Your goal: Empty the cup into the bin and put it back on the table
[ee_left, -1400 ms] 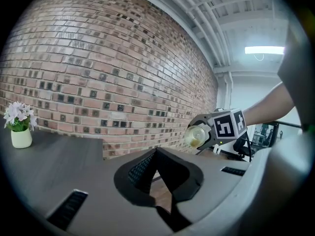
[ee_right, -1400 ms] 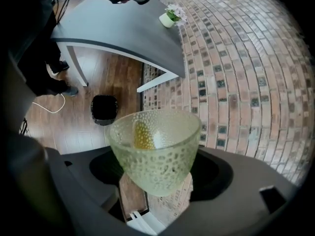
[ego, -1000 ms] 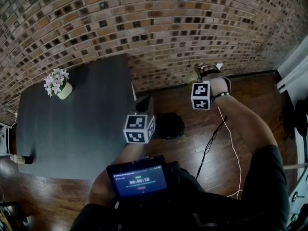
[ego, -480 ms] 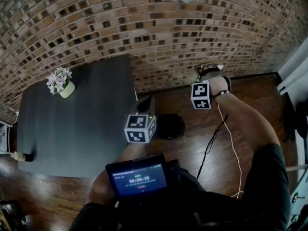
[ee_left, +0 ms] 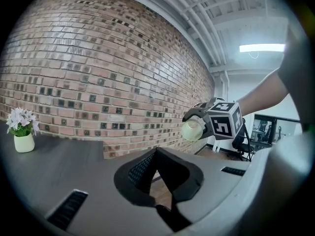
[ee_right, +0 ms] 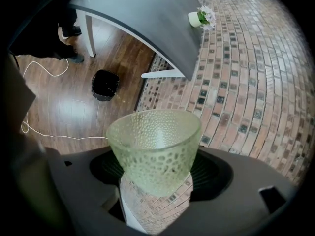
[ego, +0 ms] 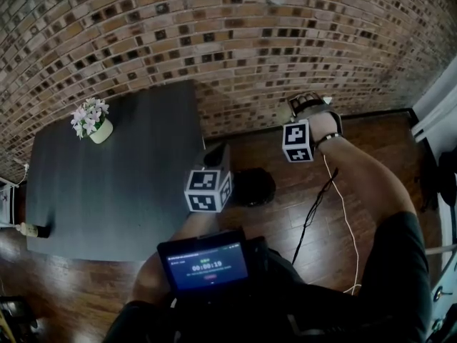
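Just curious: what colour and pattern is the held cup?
A pale green translucent cup, dimpled all over; clearest in the right gripper view.

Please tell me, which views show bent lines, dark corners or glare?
Head view: the brick wall bows strongly. Left gripper view: black corners, and the ceiling lamp is blown out white. Right gripper view: black corners, the table edge curves, the cup looks sharp.

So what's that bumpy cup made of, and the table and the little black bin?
Cup: pale green, translucent and dimpled all over, so glass or clear plastic; I can't tell which. Table: dark grey matte top on white legs, probably painted wood or laminate. Bin: black with a slight sheen, likely plastic.
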Available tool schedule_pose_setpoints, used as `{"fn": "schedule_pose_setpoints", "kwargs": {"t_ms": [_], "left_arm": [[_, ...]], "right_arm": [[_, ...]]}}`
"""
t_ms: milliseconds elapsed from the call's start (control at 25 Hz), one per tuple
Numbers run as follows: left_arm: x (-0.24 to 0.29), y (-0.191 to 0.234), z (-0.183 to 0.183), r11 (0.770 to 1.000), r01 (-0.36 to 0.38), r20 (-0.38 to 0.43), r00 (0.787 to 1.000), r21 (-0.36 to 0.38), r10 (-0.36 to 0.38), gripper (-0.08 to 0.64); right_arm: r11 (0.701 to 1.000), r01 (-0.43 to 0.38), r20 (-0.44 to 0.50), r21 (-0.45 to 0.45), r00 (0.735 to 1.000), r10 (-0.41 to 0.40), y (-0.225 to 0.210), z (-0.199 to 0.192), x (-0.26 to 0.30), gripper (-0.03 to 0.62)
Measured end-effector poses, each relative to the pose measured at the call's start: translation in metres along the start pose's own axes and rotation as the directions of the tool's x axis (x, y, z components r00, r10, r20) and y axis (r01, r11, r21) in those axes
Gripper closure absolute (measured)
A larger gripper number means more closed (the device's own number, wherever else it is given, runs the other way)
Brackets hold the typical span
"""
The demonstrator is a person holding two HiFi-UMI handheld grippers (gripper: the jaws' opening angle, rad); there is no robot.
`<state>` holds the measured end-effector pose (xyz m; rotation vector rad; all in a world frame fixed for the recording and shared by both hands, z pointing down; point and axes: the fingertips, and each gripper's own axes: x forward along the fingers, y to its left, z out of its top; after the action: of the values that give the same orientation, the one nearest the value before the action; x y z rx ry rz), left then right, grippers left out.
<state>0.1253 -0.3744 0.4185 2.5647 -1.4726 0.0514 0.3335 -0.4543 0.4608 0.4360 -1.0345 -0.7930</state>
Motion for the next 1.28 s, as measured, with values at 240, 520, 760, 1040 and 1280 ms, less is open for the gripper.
{"fn": "schedule_pose_setpoints", "kwargs": {"t_ms": [240,520,760,1040,1280], "left_arm": [[-0.005,0.002,0.002,1.000,-0.008,0.003,1.000,0.012,0.008,0.563],[-0.008,-0.002,0.001,1.000,-0.004,0.004,1.000,0.016,0.004,0.563],[-0.011,-0.001,0.004,1.000,-0.007,0.016,1.000,0.017,0.007,0.563],[-0.019,-0.006,0.008,1.000,0.009,0.015,1.000,0.010,-0.010,0.563],[-0.035,0.009,0.015,1.000,-0.012,0.013,1.000,0.006,0.012,0.563]], "right_arm": [[0.999,0.025,-0.009,-0.028,1.000,-0.025,-0.004,0.002,-0.002,0.212],[1.000,0.025,-0.003,-0.018,1.000,-0.025,-0.001,0.006,-0.004,0.212],[0.999,0.013,0.006,0.043,1.000,-0.013,0.002,0.003,-0.003,0.212],[0.950,-0.057,0.085,0.307,0.996,0.032,0.008,0.007,-0.010,0.212],[0.789,-0.173,0.190,0.590,0.979,0.073,0.012,0.012,-0.019,0.210]]}}
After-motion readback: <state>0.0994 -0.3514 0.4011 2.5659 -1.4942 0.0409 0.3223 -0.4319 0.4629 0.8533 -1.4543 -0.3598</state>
